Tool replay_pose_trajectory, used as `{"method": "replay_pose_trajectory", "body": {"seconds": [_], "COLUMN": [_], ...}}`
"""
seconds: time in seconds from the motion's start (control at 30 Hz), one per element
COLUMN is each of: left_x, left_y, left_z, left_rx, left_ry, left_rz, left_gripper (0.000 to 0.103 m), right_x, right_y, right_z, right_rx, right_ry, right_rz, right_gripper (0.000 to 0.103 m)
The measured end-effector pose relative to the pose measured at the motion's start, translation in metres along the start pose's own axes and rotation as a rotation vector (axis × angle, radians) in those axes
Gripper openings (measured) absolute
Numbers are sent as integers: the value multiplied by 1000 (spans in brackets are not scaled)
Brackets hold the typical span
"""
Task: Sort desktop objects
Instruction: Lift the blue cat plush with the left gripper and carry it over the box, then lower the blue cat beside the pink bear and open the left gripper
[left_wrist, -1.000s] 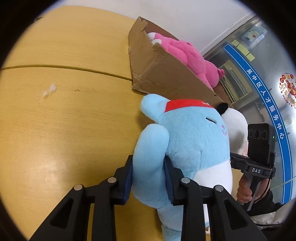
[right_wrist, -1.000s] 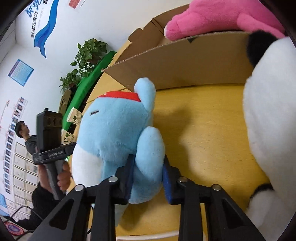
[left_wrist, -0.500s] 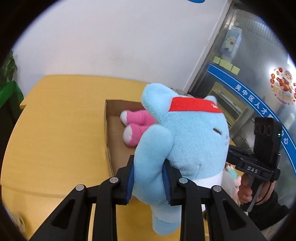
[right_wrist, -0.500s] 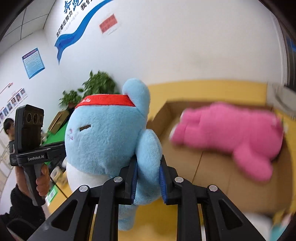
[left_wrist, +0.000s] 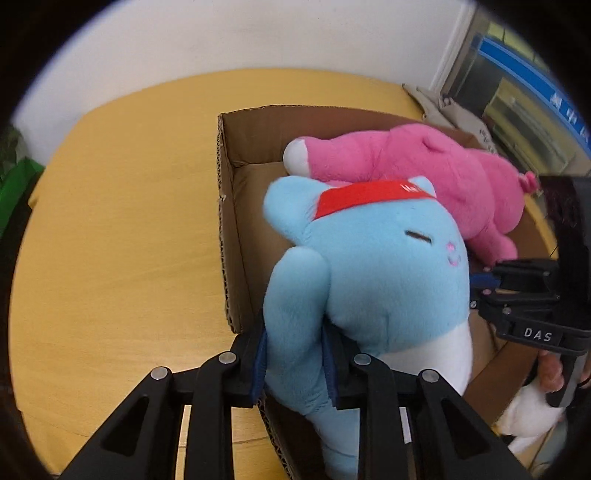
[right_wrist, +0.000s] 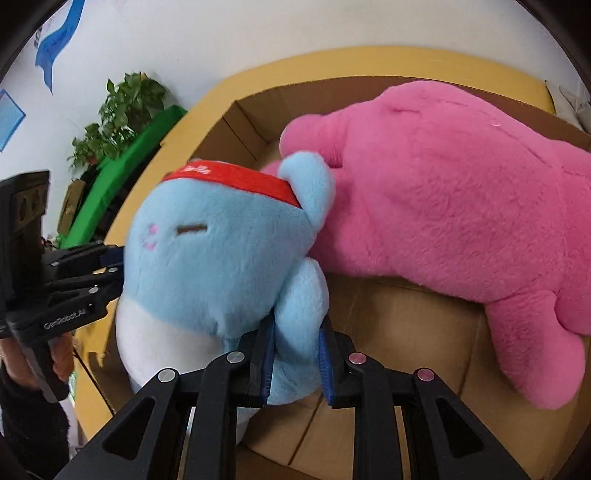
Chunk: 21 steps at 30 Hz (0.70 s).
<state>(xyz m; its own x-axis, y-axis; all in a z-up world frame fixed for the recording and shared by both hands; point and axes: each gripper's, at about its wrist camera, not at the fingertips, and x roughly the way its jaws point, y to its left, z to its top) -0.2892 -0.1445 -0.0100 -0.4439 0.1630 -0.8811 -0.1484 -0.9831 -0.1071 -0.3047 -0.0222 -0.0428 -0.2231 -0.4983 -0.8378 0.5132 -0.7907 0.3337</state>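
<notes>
Box (left_wrist: 236, 206): on the table (left_wrist: 122, 236).
Large plush (right_wrist: 461, 192): lying in the box, along its far side.
Small plush (right_wrist: 221, 266): over the box, before the large plush, ear touching it.

We see a leafy green potted plant (right_wrist: 122, 110) by the white wall (right_wrist: 258, 33), beside a blue wall banner (right_wrist: 55, 37).
</notes>
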Motion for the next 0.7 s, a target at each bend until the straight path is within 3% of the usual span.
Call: {"method": "replay_pose_trajectory", "body": {"seconds": [0.27,0.4,0.5,0.7], "left_x": [-5,-6,4,-7], "left_y": [-12,-11,-13,-5], "left_z": [-8,-10,-11,-6], "left_rx": [69,76,90,37], "left_ry": [7,13,44,14], "left_rz": [41,0,11,-31], "left_gripper": [23,23,24,30], "right_x": [-4,-31,-36,-23], "right_y": [-7,-9,-9,-21], "right_z": [-3,-10,-15,-16], "right_rx": [-11,-13,-18,3], "right_ry": [14,-34,-22,47], "right_rz": [0,24,23,2], "right_gripper": [23,23,23,41]}}
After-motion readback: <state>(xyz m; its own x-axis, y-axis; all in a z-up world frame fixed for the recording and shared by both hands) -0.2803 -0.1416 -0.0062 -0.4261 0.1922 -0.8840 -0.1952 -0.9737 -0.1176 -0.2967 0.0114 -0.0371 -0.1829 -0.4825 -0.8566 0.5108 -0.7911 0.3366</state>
